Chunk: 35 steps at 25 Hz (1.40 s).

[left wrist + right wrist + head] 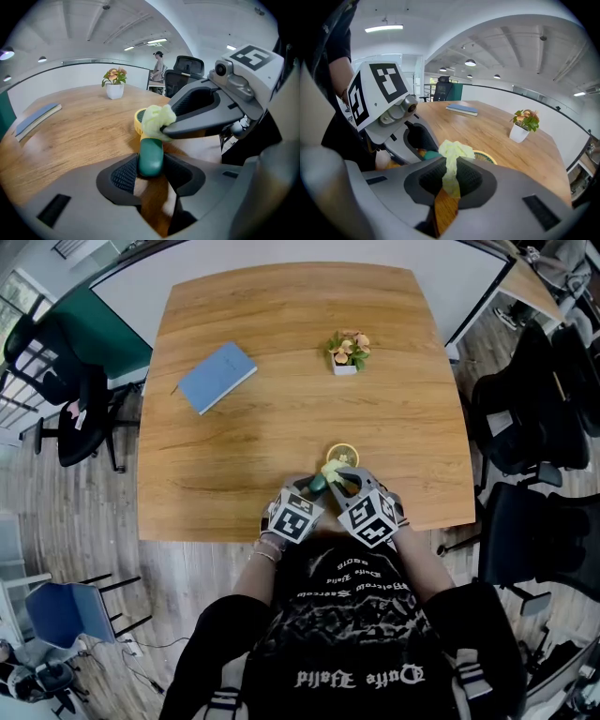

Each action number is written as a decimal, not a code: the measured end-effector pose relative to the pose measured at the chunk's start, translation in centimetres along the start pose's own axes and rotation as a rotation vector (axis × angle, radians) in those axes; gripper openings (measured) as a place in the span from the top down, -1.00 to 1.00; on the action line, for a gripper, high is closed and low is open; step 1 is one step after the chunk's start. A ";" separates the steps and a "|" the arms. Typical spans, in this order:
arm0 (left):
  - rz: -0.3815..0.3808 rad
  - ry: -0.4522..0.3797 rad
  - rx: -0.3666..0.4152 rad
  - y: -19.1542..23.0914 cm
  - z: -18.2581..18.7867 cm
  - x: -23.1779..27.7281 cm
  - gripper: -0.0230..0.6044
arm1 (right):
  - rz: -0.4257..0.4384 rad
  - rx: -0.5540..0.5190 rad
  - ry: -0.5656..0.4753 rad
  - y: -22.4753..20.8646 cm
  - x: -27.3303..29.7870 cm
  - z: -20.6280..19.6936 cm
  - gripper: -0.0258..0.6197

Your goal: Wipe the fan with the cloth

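black t-shirt [281, 638], white lettering [361, 675], bracelet [269, 555], grey left tongs [151, 168], grey right tongs [451, 180] — ribbed black pads [124, 176], marker cubes [295, 518]

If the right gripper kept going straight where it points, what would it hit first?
Probably the fan's yellow head, just beyond the cloth that the right gripper holds in its jaws; depth is unclear.

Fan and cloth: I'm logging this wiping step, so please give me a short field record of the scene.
fan: yellow head, green handle, near the table's front edge
left gripper: shut on the fan's handle
right gripper: shut on the cloth
cloth: pale yellow, bunched at the fan's head
table: wooden
also on table: blue book, potted plant
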<state>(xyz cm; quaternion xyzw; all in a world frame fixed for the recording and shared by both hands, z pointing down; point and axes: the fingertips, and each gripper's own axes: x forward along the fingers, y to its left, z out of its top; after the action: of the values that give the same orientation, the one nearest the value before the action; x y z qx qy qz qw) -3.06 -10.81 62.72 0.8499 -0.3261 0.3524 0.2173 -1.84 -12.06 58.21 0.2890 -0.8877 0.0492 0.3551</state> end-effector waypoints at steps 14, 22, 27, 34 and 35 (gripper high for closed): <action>0.022 0.061 0.185 -0.4 0.3 0.0 0.32 | 0.275 0.159 0.055 -1.9 -1.0 5.0 0.73; 0.022 0.101 0.258 -0.5 0.3 0.7 0.32 | 0.454 0.239 0.438 -0.8 4.2 2.3 0.72; 0.007 0.119 0.236 -0.6 0.2 0.9 0.32 | 0.494 0.195 0.672 -0.3 5.6 0.3 0.73; -0.032 0.114 0.158 -0.2 0.3 0.9 0.32 | 0.540 -0.126 0.882 -0.1 6.1 -0.3 0.73; -0.034 0.108 0.151 -0.2 0.3 0.9 0.32 | 0.540 -0.146 0.898 -0.3 6.0 -0.4 0.73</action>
<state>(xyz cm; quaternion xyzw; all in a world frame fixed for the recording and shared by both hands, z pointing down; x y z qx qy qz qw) -2.31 -11.17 63.14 0.8490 -0.2720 0.4176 0.1757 -4.96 -15.10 62.43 -0.0250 -0.6920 0.1959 0.6944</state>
